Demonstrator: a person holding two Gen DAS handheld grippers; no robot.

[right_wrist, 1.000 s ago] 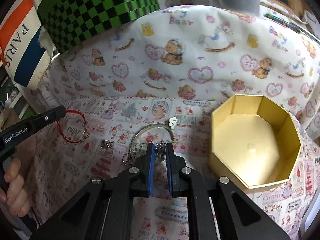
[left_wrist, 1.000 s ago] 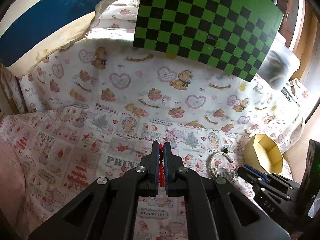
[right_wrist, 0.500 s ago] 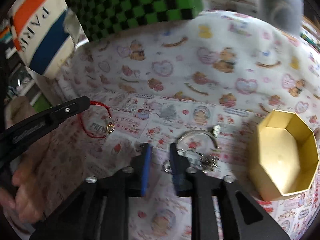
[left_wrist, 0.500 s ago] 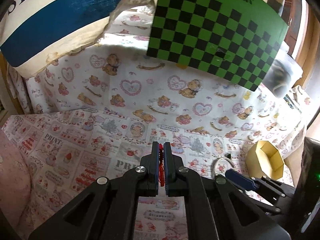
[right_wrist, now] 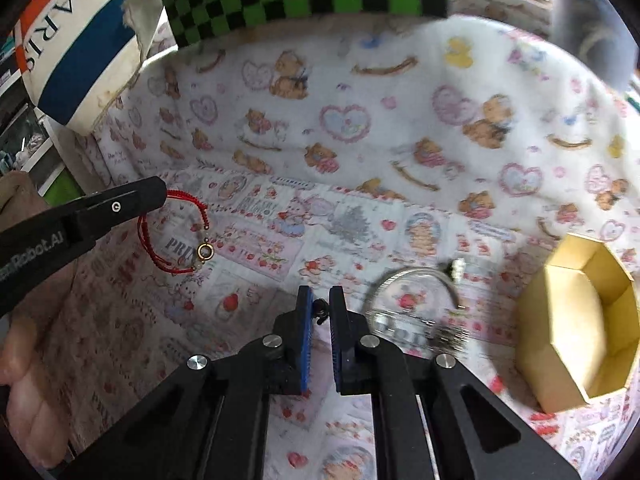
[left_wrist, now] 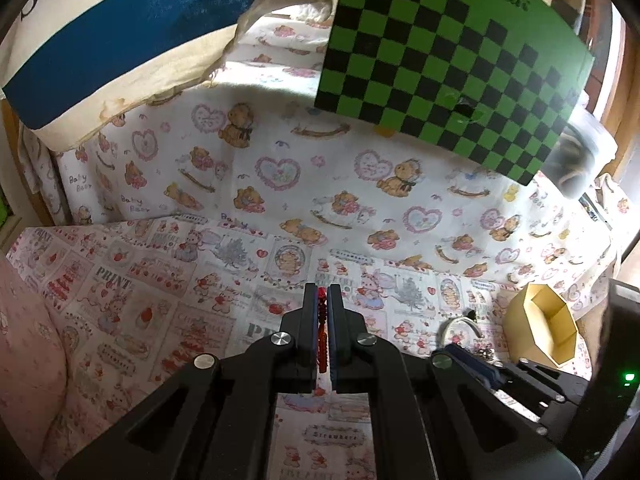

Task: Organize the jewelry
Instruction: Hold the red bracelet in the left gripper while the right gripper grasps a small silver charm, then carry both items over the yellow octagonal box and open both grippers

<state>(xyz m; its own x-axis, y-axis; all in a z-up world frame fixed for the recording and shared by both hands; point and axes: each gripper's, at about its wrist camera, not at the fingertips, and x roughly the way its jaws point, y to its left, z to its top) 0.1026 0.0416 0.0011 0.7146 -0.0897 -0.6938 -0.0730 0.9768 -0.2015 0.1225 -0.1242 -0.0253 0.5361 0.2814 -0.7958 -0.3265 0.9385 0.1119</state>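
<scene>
on the printed cloth [right_wrist: 256, 240]: your right gripper [right_wrist: 319, 312], off the silver bangle [right_wrist: 412, 280], now stands apart over a small dark piece; left gripper [left_wrist: 323, 316] stays clamped on the red bracelet [right_wrist: 176, 236], lifted; gold box [right_wrist: 580, 320] unfilled.

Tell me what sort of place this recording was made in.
Probably a home, perhaps a bed or sofa: a teddy-bear print cloth covers the surface, a striped Paris cushion leans behind it, and a green checkerboard card suggests a staged recording.
</scene>
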